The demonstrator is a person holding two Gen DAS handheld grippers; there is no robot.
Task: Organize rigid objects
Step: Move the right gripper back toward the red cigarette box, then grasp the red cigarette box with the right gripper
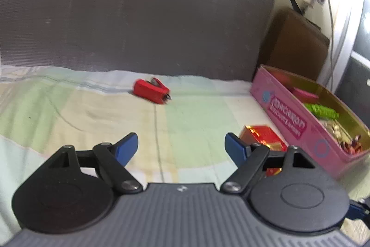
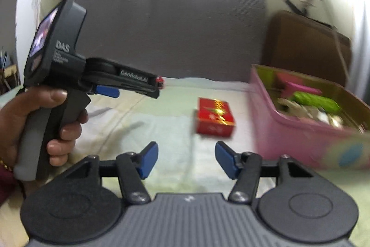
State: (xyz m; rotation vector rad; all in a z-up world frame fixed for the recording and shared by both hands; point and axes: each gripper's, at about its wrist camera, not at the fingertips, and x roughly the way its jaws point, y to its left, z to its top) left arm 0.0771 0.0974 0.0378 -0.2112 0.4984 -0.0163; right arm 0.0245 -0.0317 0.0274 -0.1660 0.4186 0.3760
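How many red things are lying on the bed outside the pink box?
2. A red stapler lies far back near the grey headboard, and a red packet lies close beside the pink box. Other things may be hidden inside the box.

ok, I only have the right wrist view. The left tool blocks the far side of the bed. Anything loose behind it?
Observer: Yes, a red stapler lies on the sheet, close to the grey headboard.
Operator: Left tool holding anything?
Observer: No. Its jaws stand apart with nothing between them.
Operator: Any print on the pink tin? It's a smear for me.
Observer: Its long side carries a darker pink label with pale lettering, too blurred to read.
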